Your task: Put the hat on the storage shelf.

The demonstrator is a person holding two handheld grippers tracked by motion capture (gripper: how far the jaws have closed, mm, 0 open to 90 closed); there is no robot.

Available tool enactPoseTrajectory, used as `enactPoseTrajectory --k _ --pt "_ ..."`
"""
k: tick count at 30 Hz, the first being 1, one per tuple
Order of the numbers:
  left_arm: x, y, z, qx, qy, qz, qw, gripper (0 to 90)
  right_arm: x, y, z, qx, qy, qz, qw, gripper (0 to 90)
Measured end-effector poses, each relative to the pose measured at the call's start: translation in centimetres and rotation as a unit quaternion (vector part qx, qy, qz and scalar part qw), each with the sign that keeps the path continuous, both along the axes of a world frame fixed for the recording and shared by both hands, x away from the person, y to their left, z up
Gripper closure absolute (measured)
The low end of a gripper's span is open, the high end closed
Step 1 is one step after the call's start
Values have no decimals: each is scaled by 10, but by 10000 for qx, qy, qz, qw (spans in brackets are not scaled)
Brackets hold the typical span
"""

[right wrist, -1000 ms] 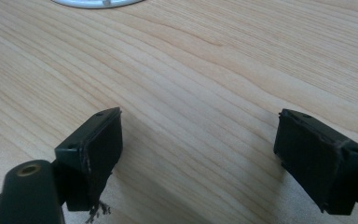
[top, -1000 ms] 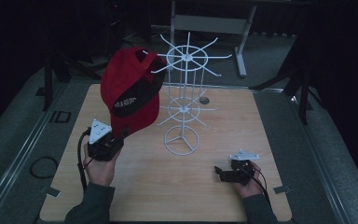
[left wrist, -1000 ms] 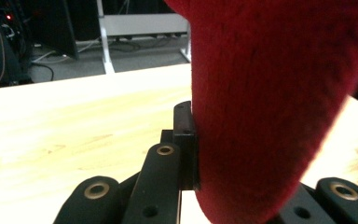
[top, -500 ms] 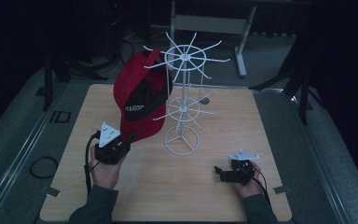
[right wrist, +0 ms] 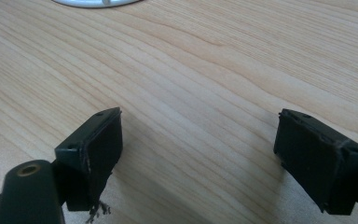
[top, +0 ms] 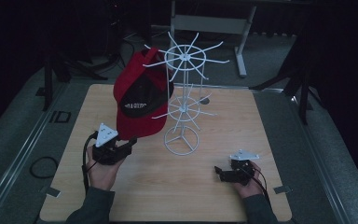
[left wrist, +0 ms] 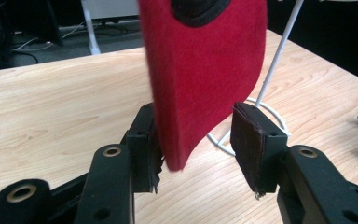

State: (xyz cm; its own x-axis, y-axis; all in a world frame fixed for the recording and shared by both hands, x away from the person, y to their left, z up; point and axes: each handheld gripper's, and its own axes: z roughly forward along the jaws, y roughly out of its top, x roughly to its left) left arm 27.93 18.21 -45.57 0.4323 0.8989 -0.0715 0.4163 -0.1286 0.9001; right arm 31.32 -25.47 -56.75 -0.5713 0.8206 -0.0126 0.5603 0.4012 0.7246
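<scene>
Hanging on the white rack (top: 182, 100), the red cap (top: 137, 100) has its brim pointing down between the left tool's (top: 129, 144) jaws. These have just been opening and no longer squeeze it. The right tool (top: 221, 174) rests wide open on the bench (top: 261, 140), holding nothing.

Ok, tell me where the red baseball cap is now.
In the high view, the red fabric baseball cap hangs on the white wire rack's left side, its brim between the left tool's opened jaws.

My red cap (top: 137, 100) with its black front panel hangs brim-down on the white wire rack (top: 182, 100), at the rack's nine o'clock
</scene>
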Motion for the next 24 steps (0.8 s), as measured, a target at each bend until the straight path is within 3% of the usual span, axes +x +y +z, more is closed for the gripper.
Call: enactPoseTrajectory --k 9,15,18,19,24 --pt "-1 8 -7 -137 -3 30 9999 485 0 0 0 -12 -10 3 10000 152" --pt "-1 10 -8 -96 -69 156 9998 393 0 0 0 -9 -2 9 10000 152" --pt "-1 14 -11 -191 -73 225 9995 353 -1 0 0 -10 1 10 10000 152" --pt "0 16 -13 -282 -54 228 9993 312 -1 0 0 -13 -5 12 10000 152" --pt "-1 16 -18 -260 -62 124 9996 288 -1 0 0 -13 -5 9 10000 151"
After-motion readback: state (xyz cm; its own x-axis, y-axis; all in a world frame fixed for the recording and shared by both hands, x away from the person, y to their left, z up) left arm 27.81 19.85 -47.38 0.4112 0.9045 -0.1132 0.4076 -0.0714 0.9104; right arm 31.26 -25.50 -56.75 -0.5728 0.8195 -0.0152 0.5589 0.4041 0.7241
